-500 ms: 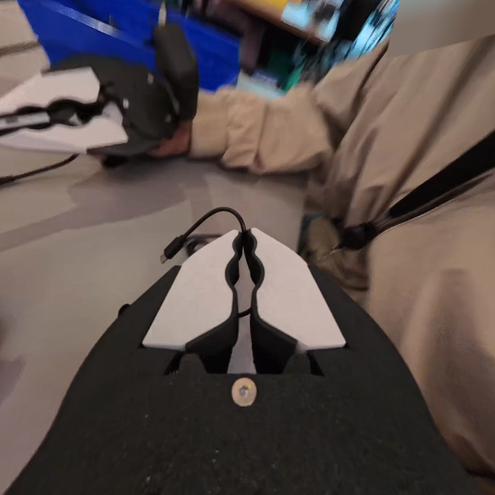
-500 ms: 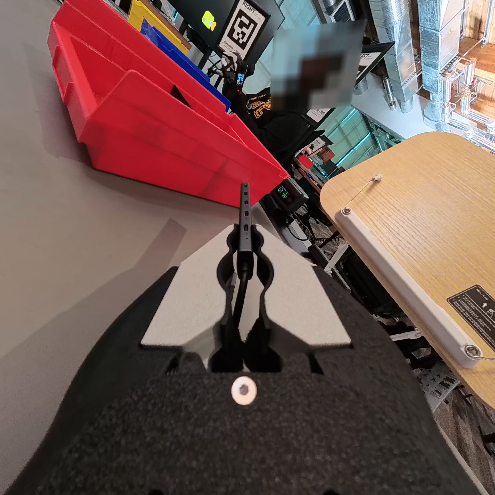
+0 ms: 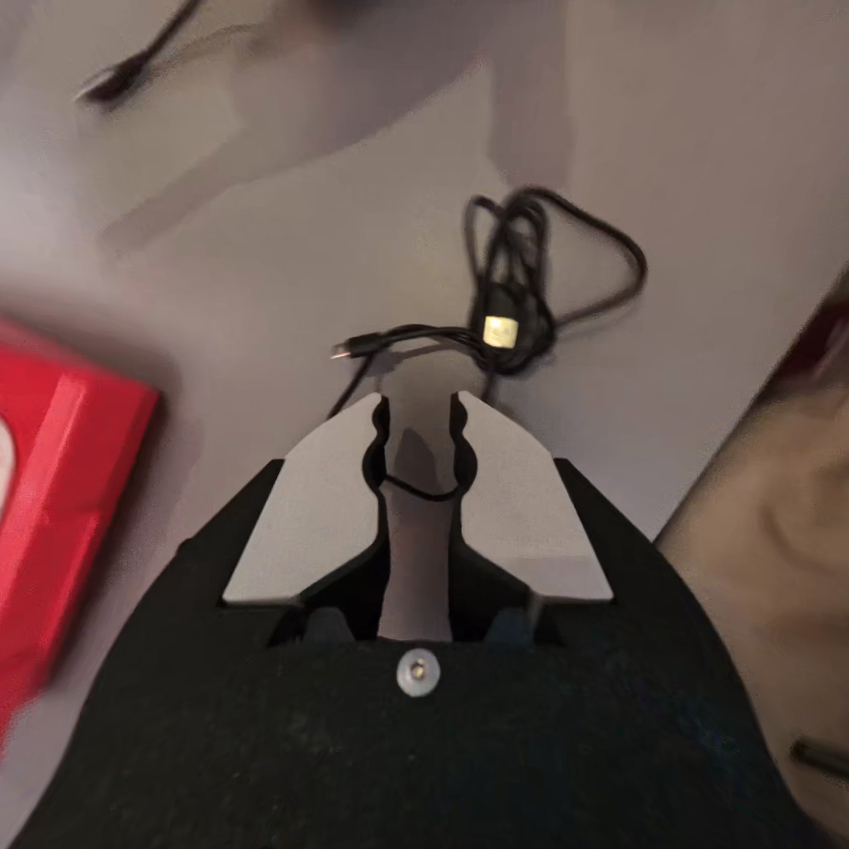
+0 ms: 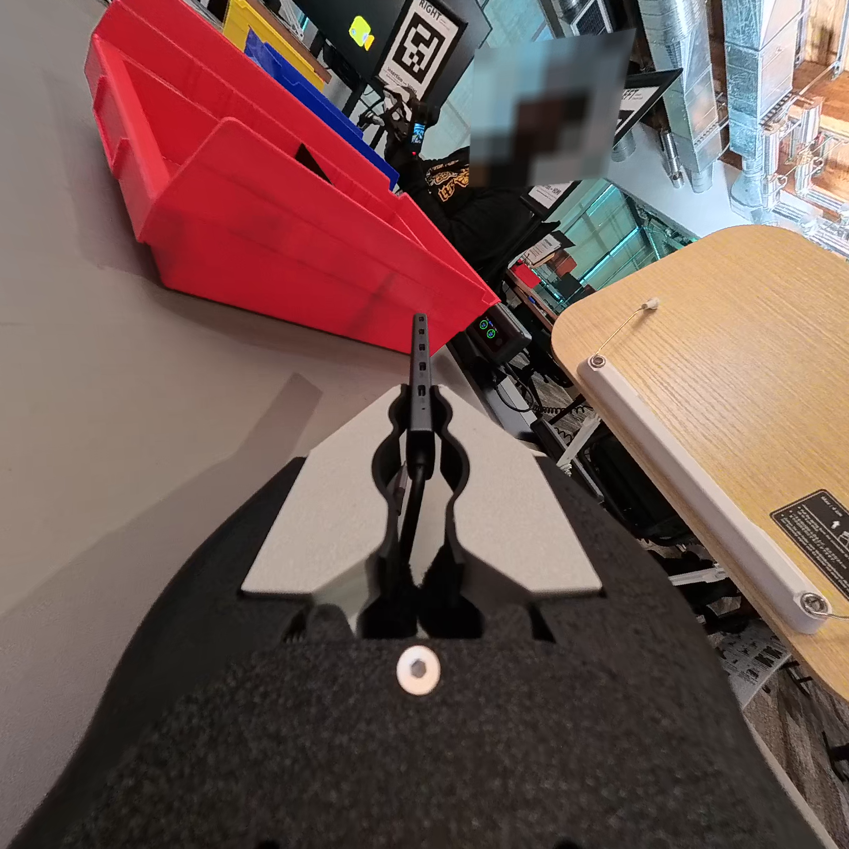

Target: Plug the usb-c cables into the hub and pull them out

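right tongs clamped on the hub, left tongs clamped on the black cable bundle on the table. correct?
Half right. The right tongs are shut on the hub, as the right wrist view shows. The left tongs are not clamped on anything: the left wrist view shows them open and empty, with the black cable bundle lying loose on the table beyond their tips.

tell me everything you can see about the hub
The hub is a slim dark grey bar, metallic-looking, with a row of small ports along its narrow upward-facing edge. It stands edge-on, pointing away from the camera, clamped at its near end by the right gripper. A black cable runs from that end back between the fingers.
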The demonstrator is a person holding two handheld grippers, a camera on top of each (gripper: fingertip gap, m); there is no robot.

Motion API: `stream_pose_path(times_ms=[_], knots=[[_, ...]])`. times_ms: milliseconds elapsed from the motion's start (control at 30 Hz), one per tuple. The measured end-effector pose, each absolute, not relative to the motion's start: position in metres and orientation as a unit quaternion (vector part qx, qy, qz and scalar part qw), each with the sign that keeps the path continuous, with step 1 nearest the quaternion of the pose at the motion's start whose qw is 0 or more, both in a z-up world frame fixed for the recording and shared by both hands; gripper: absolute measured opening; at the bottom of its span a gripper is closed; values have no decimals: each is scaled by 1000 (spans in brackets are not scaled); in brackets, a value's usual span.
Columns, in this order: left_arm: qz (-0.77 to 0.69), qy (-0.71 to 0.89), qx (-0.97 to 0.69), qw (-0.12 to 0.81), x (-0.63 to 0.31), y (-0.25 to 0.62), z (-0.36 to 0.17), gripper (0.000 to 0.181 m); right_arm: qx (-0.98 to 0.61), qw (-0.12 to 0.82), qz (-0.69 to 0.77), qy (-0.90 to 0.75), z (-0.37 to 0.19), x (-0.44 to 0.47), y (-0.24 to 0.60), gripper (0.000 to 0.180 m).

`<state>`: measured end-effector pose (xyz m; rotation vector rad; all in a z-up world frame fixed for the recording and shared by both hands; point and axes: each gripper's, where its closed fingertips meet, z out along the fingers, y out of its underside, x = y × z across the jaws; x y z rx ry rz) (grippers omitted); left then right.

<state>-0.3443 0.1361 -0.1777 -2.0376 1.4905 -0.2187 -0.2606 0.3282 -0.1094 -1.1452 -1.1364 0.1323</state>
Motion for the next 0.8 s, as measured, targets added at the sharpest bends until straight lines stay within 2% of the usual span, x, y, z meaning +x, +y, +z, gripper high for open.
stream_pose_path(times_ms=[133, 233, 433, 533, 800], knots=[[-203, 319, -864, 332, -336, 148, -157, 32, -514, 690, 60, -507, -109, -260, 329, 9], [-288, 236, -869, 325, -310, 131, -154, 33, -514, 689, 60, -508, -110, -261, 329, 9], [-182, 270, -891, 316, -306, 124, -185, 35, -514, 687, 60, -510, -111, -262, 329, 9], [-141, 292, -891, 317, -309, 124, -191, 8, -515, 686, 60, -510, -112, -262, 329, 9], [-127, 332, -886, 298, -316, 118, -184, 2, -514, 686, 59, -511, -113, -262, 329, 9]])
